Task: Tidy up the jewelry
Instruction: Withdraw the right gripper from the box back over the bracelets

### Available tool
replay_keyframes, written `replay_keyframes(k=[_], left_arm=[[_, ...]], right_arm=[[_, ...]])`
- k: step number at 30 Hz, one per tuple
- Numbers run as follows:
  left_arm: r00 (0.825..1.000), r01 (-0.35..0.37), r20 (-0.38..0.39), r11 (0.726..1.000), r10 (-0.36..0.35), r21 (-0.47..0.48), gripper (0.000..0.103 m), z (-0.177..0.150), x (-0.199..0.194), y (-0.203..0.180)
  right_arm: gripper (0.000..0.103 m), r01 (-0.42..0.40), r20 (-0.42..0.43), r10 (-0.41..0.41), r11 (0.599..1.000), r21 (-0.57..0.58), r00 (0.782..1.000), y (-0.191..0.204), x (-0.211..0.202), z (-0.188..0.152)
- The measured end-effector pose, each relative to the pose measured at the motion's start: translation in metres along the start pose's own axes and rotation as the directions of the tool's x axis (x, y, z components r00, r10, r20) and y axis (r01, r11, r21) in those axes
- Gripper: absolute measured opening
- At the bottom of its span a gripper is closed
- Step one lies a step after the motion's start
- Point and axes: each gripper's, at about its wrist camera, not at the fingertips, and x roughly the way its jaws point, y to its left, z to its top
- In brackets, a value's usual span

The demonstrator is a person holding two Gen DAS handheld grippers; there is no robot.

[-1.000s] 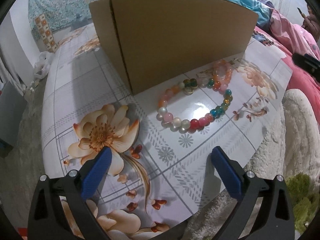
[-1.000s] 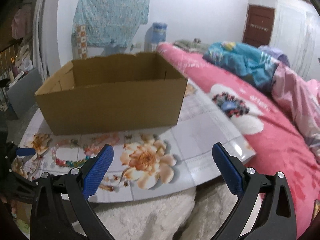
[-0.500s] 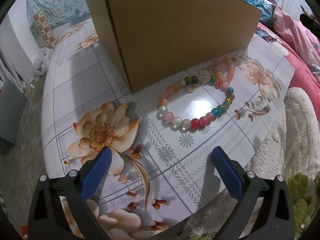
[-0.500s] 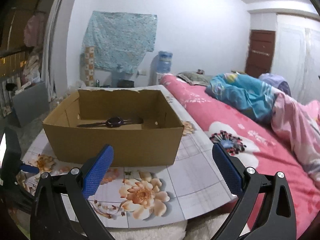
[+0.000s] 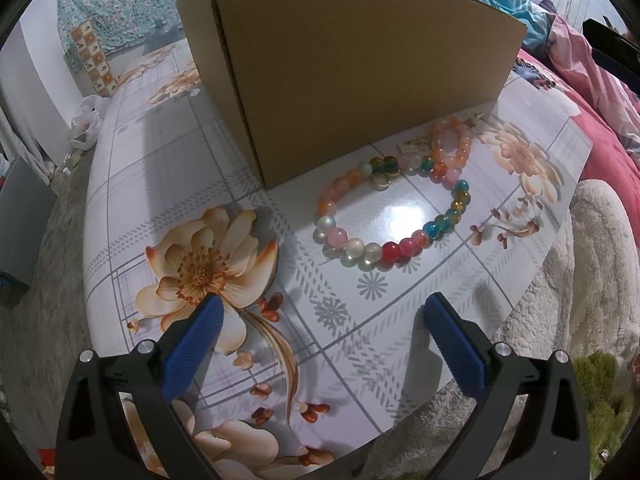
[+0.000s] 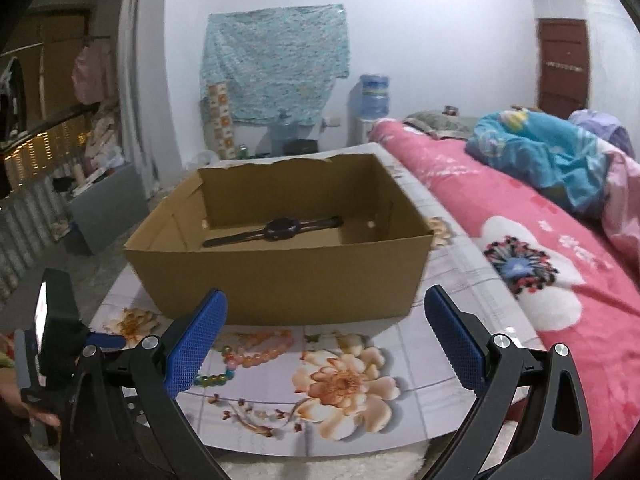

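A multicoloured bead bracelet lies on the floral table just in front of the brown cardboard box. A smaller orange-pink bead bracelet lies behind it, with small gold pieces between them near the box wall. My left gripper hovers open over the table's near part, short of the bracelets, nothing between its fingers. My right gripper is open and raised, facing the box. A dark wristwatch lies inside the box. The pink bracelet shows below the box front.
The floral table ends close at the right, over a cream fluffy rug. A bed with pink bedding runs along the right. A grey bin stands at the left. The left gripper's body and a hand show at lower left.
My left gripper has moved closer to the bracelets and the box. My right gripper has risen, so the inside of the box and the watch have come into view.
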Motion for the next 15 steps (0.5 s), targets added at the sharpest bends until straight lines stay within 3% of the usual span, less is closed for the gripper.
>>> replay_keyframes(k=[6,15], left_arm=[[1.0,0.0,0.0,1.0,0.0,-0.001,0.099,0.0,0.0,0.0],[1.0,0.002,0.01,1.0,-0.002,0.002,0.099,0.001,0.0,0.0]], right_arm=[[0.095,-0.078,-0.014,0.079,0.996,0.041,0.997,0.003,0.002,-0.001],[0.095,-0.145,-0.059,0.167,0.951,0.271,0.984,-0.027,0.008,-0.024]])
